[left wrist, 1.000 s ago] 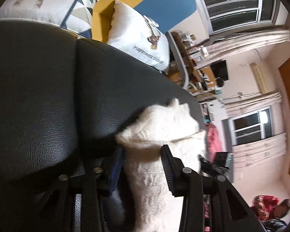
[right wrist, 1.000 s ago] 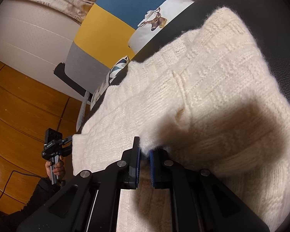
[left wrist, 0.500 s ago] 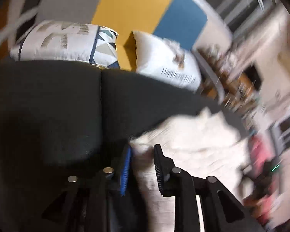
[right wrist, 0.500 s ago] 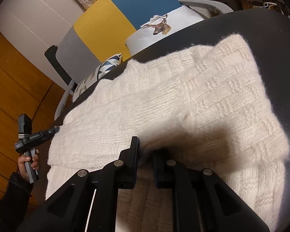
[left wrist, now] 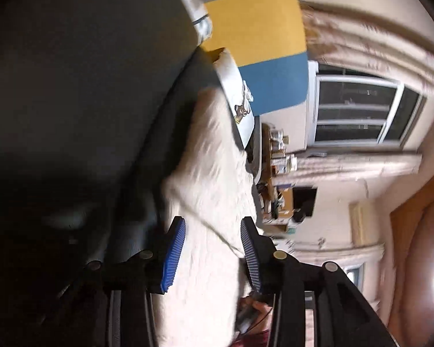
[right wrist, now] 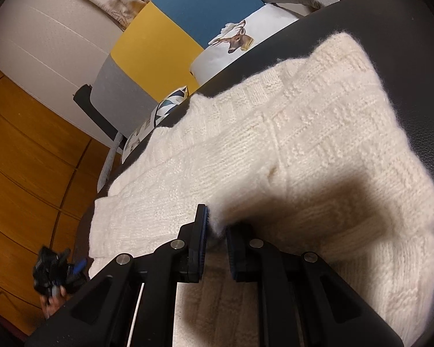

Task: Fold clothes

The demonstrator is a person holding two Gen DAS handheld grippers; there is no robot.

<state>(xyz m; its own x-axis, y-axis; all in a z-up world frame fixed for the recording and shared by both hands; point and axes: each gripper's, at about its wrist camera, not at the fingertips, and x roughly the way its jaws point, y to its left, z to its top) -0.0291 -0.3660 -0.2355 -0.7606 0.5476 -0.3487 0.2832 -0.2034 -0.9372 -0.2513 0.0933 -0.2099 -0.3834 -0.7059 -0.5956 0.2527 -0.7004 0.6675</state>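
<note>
Two grippers: the right gripper [right wrist: 217,231] pinches a fold of the cream sweater [right wrist: 318,133], while the left gripper [left wrist: 212,248] jaws are opening, sweater [left wrist: 208,173] loose between them.

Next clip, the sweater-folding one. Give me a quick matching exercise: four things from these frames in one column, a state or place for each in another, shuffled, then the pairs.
Things:
1. right gripper
2. left gripper
3. cream knit sweater
4. deer-print pillow

States or places:
A. jaws apart and opening, pads off the fabric
B. spread over the black leather seat
C. pinching a fold of knit
D. propped at the seat's far edge, before the colour-block backrest

Pairs: 1-C, 2-A, 3-B, 4-D
</note>
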